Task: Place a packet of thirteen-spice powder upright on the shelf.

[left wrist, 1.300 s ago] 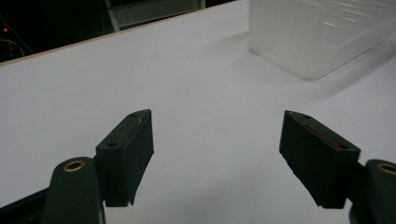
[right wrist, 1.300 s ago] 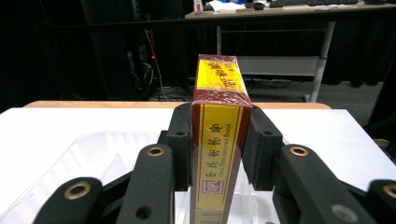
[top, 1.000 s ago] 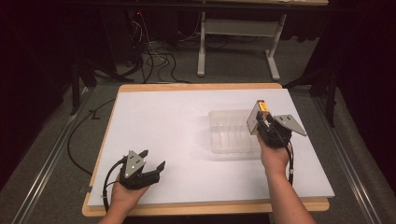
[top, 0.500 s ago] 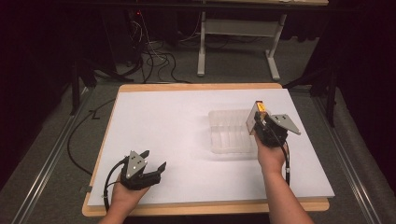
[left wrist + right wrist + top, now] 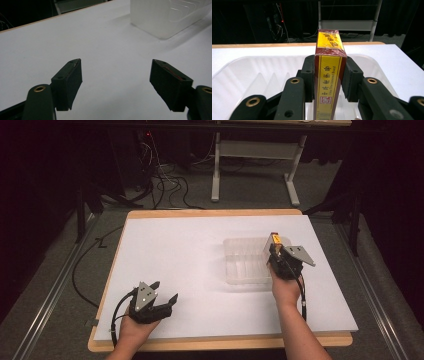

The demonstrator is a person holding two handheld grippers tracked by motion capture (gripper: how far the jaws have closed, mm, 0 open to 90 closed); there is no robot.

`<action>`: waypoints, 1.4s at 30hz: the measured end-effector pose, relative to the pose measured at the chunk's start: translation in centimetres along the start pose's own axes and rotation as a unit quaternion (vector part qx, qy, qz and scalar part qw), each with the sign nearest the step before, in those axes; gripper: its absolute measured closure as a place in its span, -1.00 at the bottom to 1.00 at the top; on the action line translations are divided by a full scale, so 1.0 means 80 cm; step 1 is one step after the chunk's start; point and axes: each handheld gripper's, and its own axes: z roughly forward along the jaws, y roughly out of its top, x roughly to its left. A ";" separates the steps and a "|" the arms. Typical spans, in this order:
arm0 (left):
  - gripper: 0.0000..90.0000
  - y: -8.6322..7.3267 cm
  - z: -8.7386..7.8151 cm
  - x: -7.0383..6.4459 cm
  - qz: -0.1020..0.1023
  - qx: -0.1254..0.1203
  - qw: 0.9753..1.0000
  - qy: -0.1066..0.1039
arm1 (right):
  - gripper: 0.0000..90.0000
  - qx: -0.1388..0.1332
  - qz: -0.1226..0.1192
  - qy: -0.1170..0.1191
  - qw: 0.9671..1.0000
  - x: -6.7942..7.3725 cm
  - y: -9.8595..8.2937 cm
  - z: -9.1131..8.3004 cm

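Observation:
My right gripper (image 5: pixel 276 248) (image 5: pixel 328 75) is shut on a small yellow and dark red box (image 5: pixel 329 72) (image 5: pixel 274 240) with printed characters, held upright over the right end of a clear plastic tray (image 5: pixel 246 261) (image 5: pixel 247 75). The tray has ribbed dividers inside and looks bare. My left gripper (image 5: pixel 165 296) (image 5: pixel 116 80) rests low at the front left of the white table sheet (image 5: pixel 190 255), open, nothing between its black pads (image 5: pixel 73 80). In the left gripper view the tray (image 5: pixel 167 17) stands further off at the upper right.
The white sheet covers a wooden board (image 5: pixel 215 213) whose edges show all round. Behind the table stand a white table frame (image 5: pixel 255 165) and a tangle of cables (image 5: pixel 165 182) on the grey floor. A cable (image 5: pixel 85 265) loops off the left edge.
My right gripper has carried the box a little away from me, over the tray's right end. The left gripper has stayed put.

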 end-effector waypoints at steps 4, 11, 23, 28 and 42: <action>-0.40 0.000 0.000 0.000 0.000 0.001 1.000 0.000 | 0.52 0.002 -0.004 0.004 1.000 0.000 -0.005 0.001; -0.40 -0.001 0.001 -0.001 0.003 0.003 1.000 0.000 | 0.51 0.005 -0.016 0.004 1.000 0.002 -0.010 0.003; -0.40 -0.001 0.001 -0.001 0.004 0.002 1.000 0.001 | 0.50 0.014 -0.018 0.009 1.000 0.001 -0.016 0.003; -0.40 -0.001 0.000 -0.001 0.003 0.002 1.000 0.001 | 0.49 0.015 -0.021 0.012 1.000 0.001 -0.017 0.002; -0.40 -0.001 0.001 -0.001 0.003 0.002 1.000 -0.001 | -0.05 0.018 -0.034 0.055 0.998 0.005 -0.010 -0.009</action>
